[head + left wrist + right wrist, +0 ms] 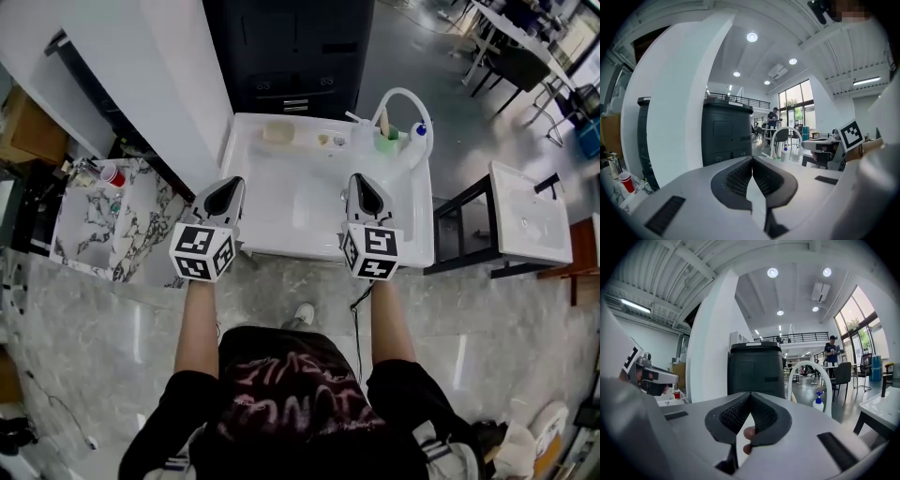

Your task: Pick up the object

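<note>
On grey floor stood a white worktop [272, 225]; a beige block [278, 132] and a green cup [386, 142] lay along its far edge. The left claw [752, 160] was shut and empty. The right claw [750, 395] was shut and empty too.

White sink counter [281, 192] fills the middle of the head view. Along its back edge there's a beige block [278, 132] upper left, then a green cup [387, 142] and a blue-capped spray bottle [419, 132] upper right, both under an arched white tap [403, 94]. Marble counter [80, 239] far left holds a red cup [112, 175].
</note>
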The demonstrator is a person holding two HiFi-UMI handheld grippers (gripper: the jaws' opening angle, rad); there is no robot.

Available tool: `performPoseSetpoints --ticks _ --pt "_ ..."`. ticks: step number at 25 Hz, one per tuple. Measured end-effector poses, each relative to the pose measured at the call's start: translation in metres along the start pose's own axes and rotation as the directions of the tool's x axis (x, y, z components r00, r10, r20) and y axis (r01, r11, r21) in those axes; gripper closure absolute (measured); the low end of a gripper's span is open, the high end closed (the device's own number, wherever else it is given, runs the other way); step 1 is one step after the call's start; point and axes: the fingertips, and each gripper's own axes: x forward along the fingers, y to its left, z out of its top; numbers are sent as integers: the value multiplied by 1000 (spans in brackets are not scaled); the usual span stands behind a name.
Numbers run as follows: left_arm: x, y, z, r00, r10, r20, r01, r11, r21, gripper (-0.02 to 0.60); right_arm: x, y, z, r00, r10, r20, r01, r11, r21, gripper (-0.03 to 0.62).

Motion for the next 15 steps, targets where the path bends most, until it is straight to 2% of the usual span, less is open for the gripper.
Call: performPoseSetpoints --ticks 7,15 --pt "19 2 9 1000 24 0 -24 1000 1 566 17 -12 2 1000 22 -2 -22 1000 7 580" --pt "35 0 12 1000 -1 5 1 1000 6 566 23 -23 4 1000 1 0 -1 1000 7 580"
